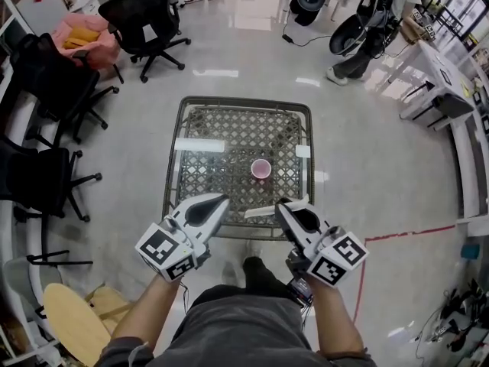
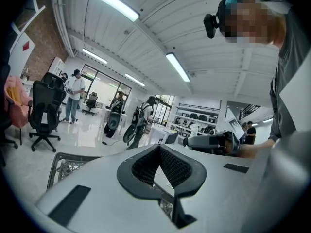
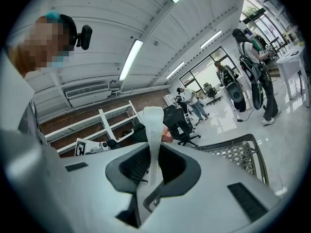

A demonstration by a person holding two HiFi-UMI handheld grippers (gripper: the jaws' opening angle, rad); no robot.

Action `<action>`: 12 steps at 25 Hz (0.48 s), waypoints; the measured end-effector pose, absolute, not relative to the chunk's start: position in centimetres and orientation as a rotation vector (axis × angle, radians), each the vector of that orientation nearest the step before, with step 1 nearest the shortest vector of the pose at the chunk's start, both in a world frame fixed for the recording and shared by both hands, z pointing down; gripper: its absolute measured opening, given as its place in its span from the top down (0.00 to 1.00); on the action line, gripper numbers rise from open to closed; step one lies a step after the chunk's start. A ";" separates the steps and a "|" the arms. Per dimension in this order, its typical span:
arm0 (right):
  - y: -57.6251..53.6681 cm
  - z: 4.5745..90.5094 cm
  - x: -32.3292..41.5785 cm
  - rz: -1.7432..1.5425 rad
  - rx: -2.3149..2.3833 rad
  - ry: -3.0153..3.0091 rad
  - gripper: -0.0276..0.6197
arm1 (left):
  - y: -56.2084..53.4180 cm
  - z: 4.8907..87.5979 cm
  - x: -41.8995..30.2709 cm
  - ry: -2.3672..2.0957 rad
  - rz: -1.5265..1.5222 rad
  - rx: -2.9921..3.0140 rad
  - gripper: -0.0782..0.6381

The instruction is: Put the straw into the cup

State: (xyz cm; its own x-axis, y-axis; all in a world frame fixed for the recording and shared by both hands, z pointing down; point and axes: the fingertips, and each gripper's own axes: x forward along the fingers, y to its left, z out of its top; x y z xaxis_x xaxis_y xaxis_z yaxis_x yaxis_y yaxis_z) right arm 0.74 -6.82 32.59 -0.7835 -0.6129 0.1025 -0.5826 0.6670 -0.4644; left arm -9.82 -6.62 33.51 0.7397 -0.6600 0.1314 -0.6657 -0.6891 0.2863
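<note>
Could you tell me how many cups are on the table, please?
1. The pink cup stands upright on the mesh table, right of its middle. The left gripper and right gripper cover part of its near edge; more may hide there.

Black office chairs (image 1: 145, 14) stand on a glossy grey floor (image 1: 367, 174)

Pink cup (image 1: 260, 169), white straw (image 1: 260, 212), dark diamond-lattice table (image 1: 244, 102).
Left gripper (image 1: 221, 200) and right gripper (image 1: 283, 204): pale grey, black pads, black-and-white square markers; red tape line (image 1: 401, 234) on glossy grey floor (image 1: 367, 167).
</note>
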 end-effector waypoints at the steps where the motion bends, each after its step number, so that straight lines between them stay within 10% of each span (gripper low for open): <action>1: -7.5 32.9 0.9 -0.757 -1.009 2.811 0.88 | -7.2 33.9 -9.7 -1.032 0.033 2.621 0.88; 12: -15.7 37.7 2.3 -0.844 -1.016 2.817 0.88 | -14.1 38.5 -8.2 -1.040 0.121 2.551 0.88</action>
